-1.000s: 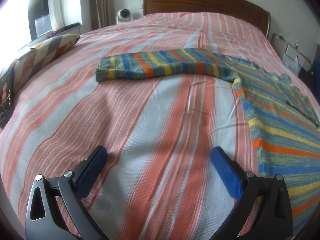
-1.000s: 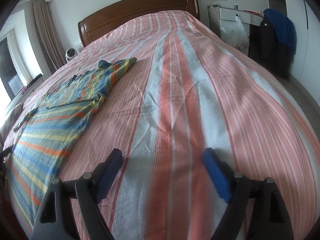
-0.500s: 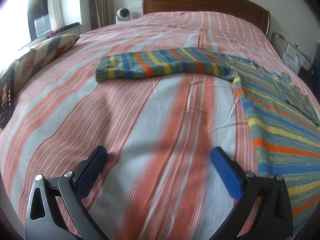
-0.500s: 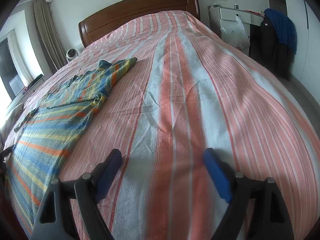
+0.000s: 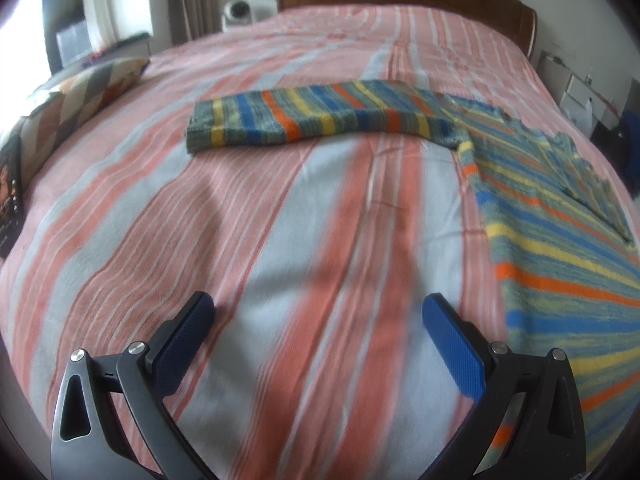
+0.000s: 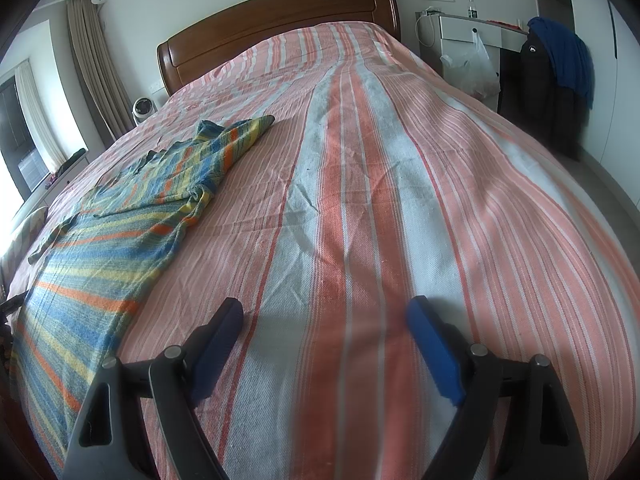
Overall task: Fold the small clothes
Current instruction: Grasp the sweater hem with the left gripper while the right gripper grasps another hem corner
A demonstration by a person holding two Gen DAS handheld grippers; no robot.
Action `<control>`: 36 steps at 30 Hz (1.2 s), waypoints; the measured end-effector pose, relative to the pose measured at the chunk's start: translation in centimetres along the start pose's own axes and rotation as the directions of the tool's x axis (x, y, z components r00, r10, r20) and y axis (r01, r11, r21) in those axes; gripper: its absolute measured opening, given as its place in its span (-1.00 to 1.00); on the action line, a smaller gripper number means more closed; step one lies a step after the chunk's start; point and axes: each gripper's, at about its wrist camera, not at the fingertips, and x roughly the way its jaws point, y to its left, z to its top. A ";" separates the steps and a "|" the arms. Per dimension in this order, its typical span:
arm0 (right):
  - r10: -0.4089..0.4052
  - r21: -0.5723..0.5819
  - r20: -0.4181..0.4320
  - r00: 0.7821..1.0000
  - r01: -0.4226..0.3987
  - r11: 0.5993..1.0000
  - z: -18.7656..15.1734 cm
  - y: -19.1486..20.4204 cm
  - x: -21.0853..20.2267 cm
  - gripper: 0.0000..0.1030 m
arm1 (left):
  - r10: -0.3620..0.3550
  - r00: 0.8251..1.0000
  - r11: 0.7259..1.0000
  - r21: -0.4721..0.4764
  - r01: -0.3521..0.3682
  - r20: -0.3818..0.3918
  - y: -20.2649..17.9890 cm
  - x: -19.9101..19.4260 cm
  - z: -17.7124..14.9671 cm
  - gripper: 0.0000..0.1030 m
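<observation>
A patterned cushion (image 5: pixel 80 100) is lying at the bed's left edge. The left gripper (image 5: pixel 316 320) is hanging released over the striped bedspread (image 5: pixel 280 220), nothing between its blue pads (image 5: pixel 452 344). The striped sweater (image 5: pixel 540 220) is lying flat near the foot of the bed, left of its middle, one sleeve (image 5: pixel 320 116) stretching toward the left edge. The right gripper (image 6: pixel 324 324) is hovering released over bare bedspread right of the sweater. A white desk (image 6: pixel 472 36) is standing beyond the bed's right edge.

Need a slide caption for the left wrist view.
Open left tongs hover over striped bedspread; striped sweater lies unfolded.
</observation>
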 end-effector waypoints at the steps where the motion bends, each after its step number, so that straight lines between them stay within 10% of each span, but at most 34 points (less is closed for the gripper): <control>1: -0.001 -0.001 -0.001 1.000 0.001 1.000 0.0 0.0 0.0 0.63 | -0.038 0.999 0.999 -0.001 0.038 -0.027 0.2 -0.4 0.5 0.99; 9: -0.006 -0.009 -0.001 1.000 0.006 1.000 -0.1 0.1 0.0 0.66 | -0.233 0.972 0.931 -0.294 0.218 -0.018 11.5 -1.1 9.2 0.99; 16: -0.013 -0.022 -0.006 1.000 0.013 1.000 -0.1 0.3 0.0 0.70 | -0.233 0.946 0.913 -0.387 0.132 -0.227 15.6 7.4 13.6 0.45; 19: -0.017 -0.025 -0.008 1.000 0.017 1.000 -0.2 0.3 0.0 0.70 | -0.201 0.959 0.934 -0.335 0.126 -0.201 13.7 8.3 14.2 -0.16; 20: -0.018 -0.026 -0.008 1.000 0.018 0.999 -0.2 0.3 0.0 0.70 | -0.220 0.955 0.935 -0.321 0.148 -0.200 12.8 8.6 14.3 -0.99; 28: -0.017 -0.026 -0.004 1.000 0.017 1.000 -0.2 0.4 0.0 0.70 | -0.293 0.955 0.955 -0.065 0.290 -0.040 1.9 1.0 19.5 -0.96; 36: -0.019 -0.028 -0.002 1.000 0.019 0.999 -0.2 0.5 -0.1 0.70 | -0.486 0.869 0.836 0.237 0.494 -0.096 -19.0 -2.3 18.8 -0.77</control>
